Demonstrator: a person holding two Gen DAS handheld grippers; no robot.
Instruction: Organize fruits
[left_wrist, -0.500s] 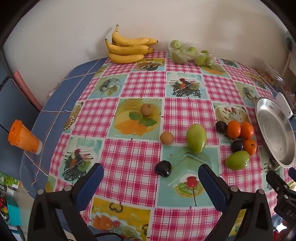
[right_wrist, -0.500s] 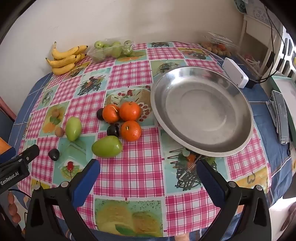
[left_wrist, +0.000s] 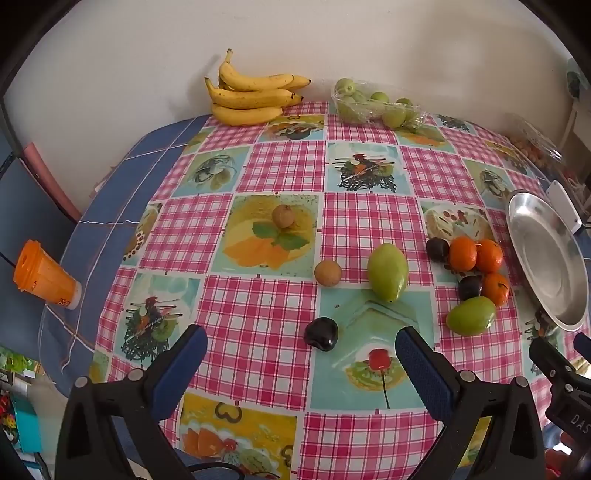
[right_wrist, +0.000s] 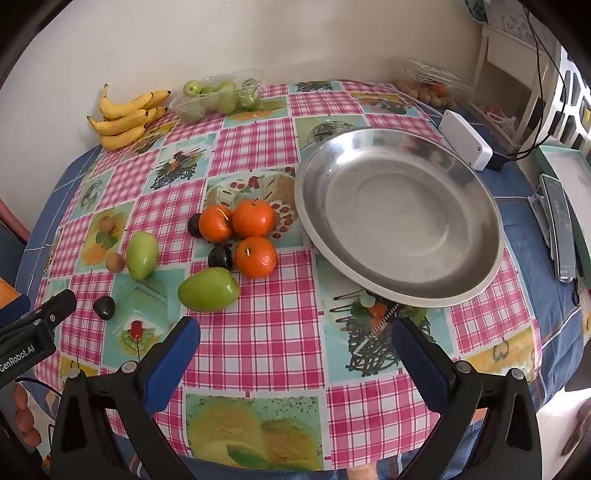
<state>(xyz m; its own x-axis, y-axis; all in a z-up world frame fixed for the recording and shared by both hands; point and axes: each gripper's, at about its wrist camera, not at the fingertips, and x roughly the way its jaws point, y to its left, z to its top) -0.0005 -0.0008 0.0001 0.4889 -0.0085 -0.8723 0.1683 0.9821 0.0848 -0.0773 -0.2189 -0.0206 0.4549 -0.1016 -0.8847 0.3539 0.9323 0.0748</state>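
Note:
Loose fruit lies on a checked tablecloth. In the left wrist view my left gripper stands open above the near table, a dark plum just beyond its gap. Farther off are a brown round fruit, a second one, a green mango, another mango and three oranges. In the right wrist view my right gripper is open over bare cloth, short of the steel plate, which holds nothing. The oranges, two plums and a mango lie left of the plate.
Bananas and a clear tray of green fruit sit at the back by the wall. An orange cup stands off the table's left. A white box, a phone and a tray of small fruit lie right.

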